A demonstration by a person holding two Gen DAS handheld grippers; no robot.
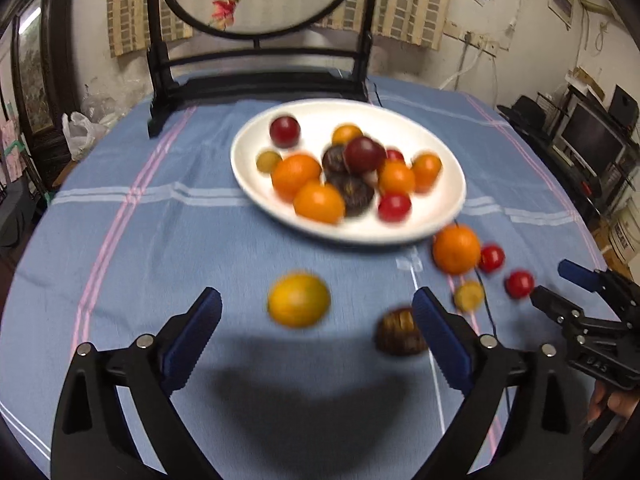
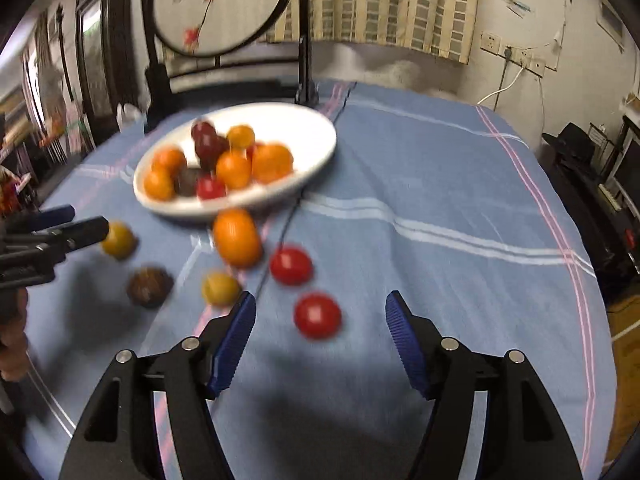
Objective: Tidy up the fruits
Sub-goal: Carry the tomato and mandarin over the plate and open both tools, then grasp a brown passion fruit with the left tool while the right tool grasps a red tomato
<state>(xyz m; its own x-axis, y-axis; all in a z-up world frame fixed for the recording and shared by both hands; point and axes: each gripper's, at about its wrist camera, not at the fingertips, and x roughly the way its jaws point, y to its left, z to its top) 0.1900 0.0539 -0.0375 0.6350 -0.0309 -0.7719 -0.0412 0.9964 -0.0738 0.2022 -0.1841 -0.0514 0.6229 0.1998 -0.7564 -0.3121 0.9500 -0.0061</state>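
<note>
On the counter (image 1: 120, 240), both fingers gaping empty: left gripper (image 1: 316, 320) facing a firm, roll-prone citrus (image 1: 299, 300), right gripper (image 2: 320, 328) nearing a soft tomato (image 2: 317, 316); pinching each across its middle looks safest.

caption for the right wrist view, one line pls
Open right gripper approaches a red fruit on the blue tablecloth, near the fruit-filled white plate.

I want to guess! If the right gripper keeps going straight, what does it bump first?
Probably the nearest red fruit, lying just ahead of the open right gripper. Blur makes depth uncertain.
</note>
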